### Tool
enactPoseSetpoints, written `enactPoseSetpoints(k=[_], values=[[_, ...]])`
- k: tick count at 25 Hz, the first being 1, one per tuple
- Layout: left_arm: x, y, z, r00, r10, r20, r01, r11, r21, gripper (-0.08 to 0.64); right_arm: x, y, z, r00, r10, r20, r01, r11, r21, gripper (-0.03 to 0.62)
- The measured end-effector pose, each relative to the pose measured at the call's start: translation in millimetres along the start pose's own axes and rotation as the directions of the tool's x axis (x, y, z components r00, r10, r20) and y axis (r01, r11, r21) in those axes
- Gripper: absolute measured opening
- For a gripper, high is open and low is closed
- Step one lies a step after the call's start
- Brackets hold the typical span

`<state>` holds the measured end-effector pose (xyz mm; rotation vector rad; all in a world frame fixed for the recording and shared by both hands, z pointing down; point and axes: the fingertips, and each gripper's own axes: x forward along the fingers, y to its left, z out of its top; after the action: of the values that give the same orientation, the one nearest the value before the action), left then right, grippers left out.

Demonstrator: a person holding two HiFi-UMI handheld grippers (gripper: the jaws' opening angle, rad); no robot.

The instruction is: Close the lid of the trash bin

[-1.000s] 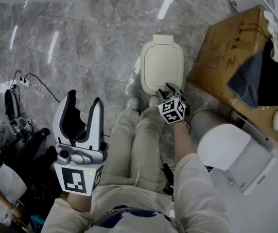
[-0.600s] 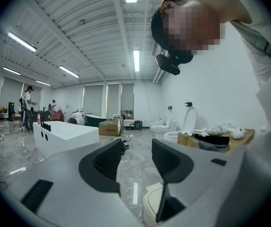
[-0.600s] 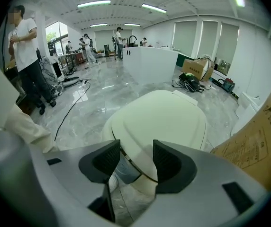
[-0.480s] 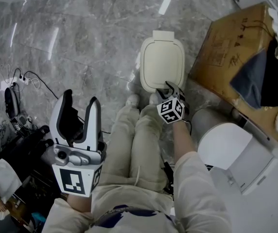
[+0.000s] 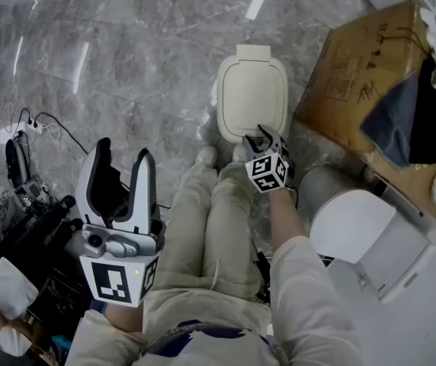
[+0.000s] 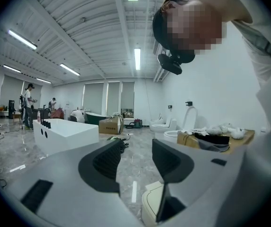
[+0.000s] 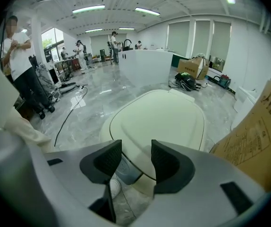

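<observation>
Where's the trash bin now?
Head view, upper centre: the trash bin stands on the floor, just beyond the person's shoes and left of the cardboard box.

free: bare marble floor point(image 5: 142, 67) left of and beyond trash bin point(image 5: 252, 90) | right: cardboard box point(image 5: 347, 75) near the bin, narrow floor gap between | near side: person's shoes point(image 5: 206, 158) just beside the bin | far left: cables point(image 5: 50, 132), well apart
</observation>
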<state>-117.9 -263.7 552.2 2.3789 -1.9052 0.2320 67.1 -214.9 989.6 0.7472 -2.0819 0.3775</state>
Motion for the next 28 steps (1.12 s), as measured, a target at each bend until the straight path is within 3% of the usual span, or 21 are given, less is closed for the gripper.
enactPoseSetpoints(k=[5,9,14,21,28], values=[[-9,-1,24,1.0,-0.025,0.015,0.025,1.0,-0.001,0.191,-17,-4,4,0.997,-0.01,-0.074,0.019,0.993,0.118,0.223],[-24,3,63,0.998,-0.049,0.045,0.049,0.999,-0.005,0.191,-73,-25,44,0.994,-0.108,0.019,0.1,0.964,0.247,0.221],[-51,6,118,0.993,-0.09,0.077,0.092,0.995,-0.028,0.19,-177,-42,121,0.963,-0.235,0.133,0.186,0.934,0.303,0.221],[-86,5,201,0.98,-0.13,0.153,0.139,0.989,-0.049,0.19,-318,-29,214,0.88,-0.375,0.293,0.264,0.897,0.355,0.222],[-122,2,228,0.963,-0.187,0.196,0.205,0.976,-0.074,0.19,-414,12,267,0.772,-0.464,0.434,0.304,0.87,0.389,0.222]])
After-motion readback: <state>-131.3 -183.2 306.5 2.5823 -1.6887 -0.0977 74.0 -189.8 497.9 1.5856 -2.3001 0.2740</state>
